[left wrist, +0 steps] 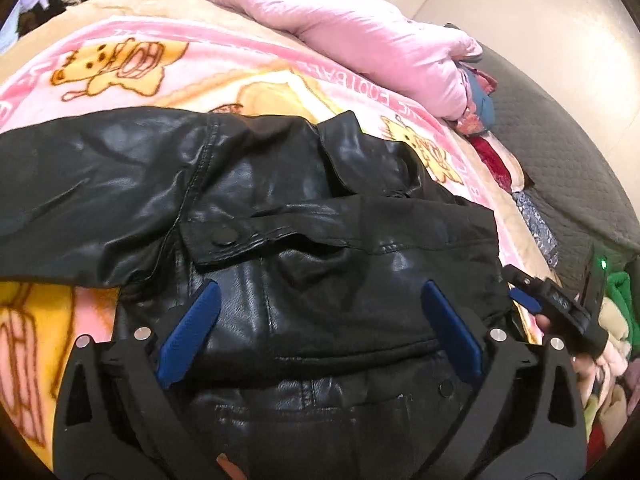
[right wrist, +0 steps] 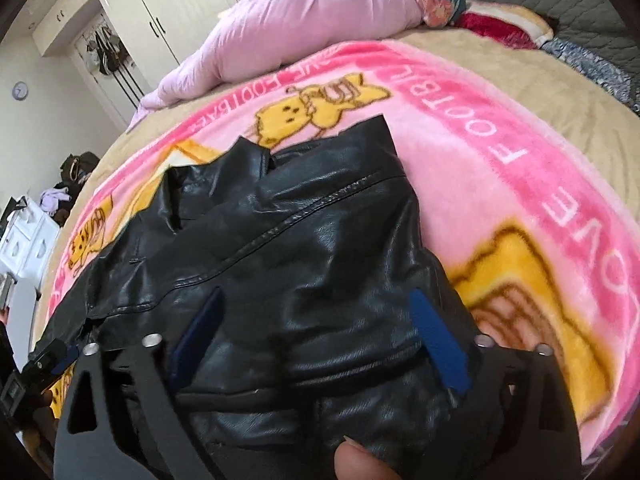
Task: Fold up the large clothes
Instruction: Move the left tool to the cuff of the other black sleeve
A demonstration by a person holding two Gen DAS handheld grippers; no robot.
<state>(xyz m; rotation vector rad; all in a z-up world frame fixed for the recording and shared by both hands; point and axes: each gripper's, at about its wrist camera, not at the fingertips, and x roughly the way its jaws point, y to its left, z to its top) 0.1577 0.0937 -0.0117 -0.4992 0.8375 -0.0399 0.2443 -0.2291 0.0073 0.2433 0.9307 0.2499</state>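
Right wrist view: black leather jacket [right wrist: 288, 240] lengthwise, collar away, under both grippers' wide-spread fingers [right wrist: 440, 344]

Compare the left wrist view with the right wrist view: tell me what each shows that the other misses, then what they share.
Only the left wrist view shows the snap tab on the jacket, a green item at the right edge, and the right gripper from the side.

Only the right wrist view shows the wardrobe, a wall clock, a white cabinet and a fingertip at the bottom.

Both show the black jacket on the pink blanket, the pink quilt behind, and open grippers over the jacket.
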